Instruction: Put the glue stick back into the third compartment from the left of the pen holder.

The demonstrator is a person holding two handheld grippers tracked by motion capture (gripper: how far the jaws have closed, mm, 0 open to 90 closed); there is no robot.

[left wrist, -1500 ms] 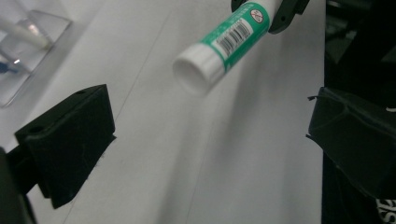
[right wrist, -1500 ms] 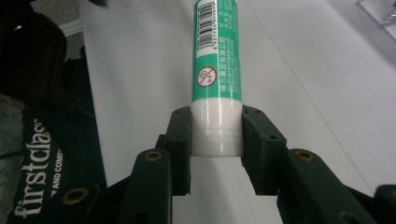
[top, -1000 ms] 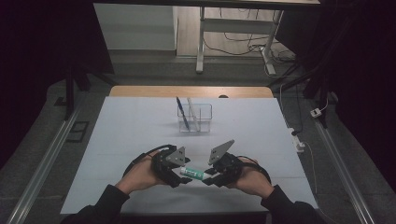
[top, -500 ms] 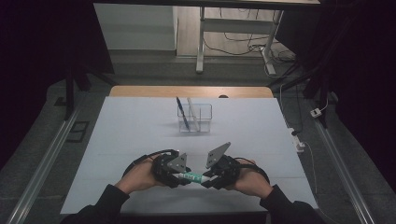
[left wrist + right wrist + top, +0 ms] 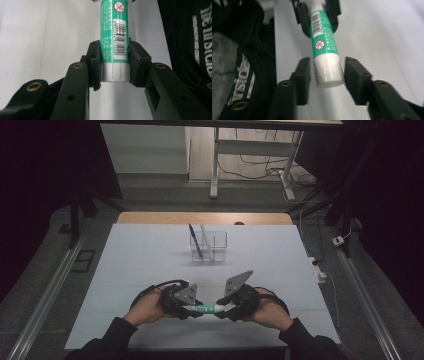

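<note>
A green glue stick (image 5: 205, 309) with a white cap lies level between my two grippers, low over the white table (image 5: 125, 270) near its front edge. In the left gripper view my left gripper (image 5: 113, 62) has just been closing and is shut on the glue stick (image 5: 114, 30) at its grey bottom end, both pads pressing. In the right gripper view my right gripper (image 5: 327, 72) has just been opening; its jaws stand on either side of the white cap of the glue stick (image 5: 324, 47) with a gap on each side. The left gripper (image 5: 192, 309) and right gripper (image 5: 220, 311) face each other.
A clear plastic holder (image 5: 208, 246) stands at the middle of the table farther back, with a blue pen (image 5: 194, 240) and a pale stick leaning in it. A person's dark sleeves come in from the bottom edge. A wooden strip runs along the table's far edge.
Both grippers and the glue stick between them have shifted slightly toward the table's near edge. The holder and pen have not moved.
</note>
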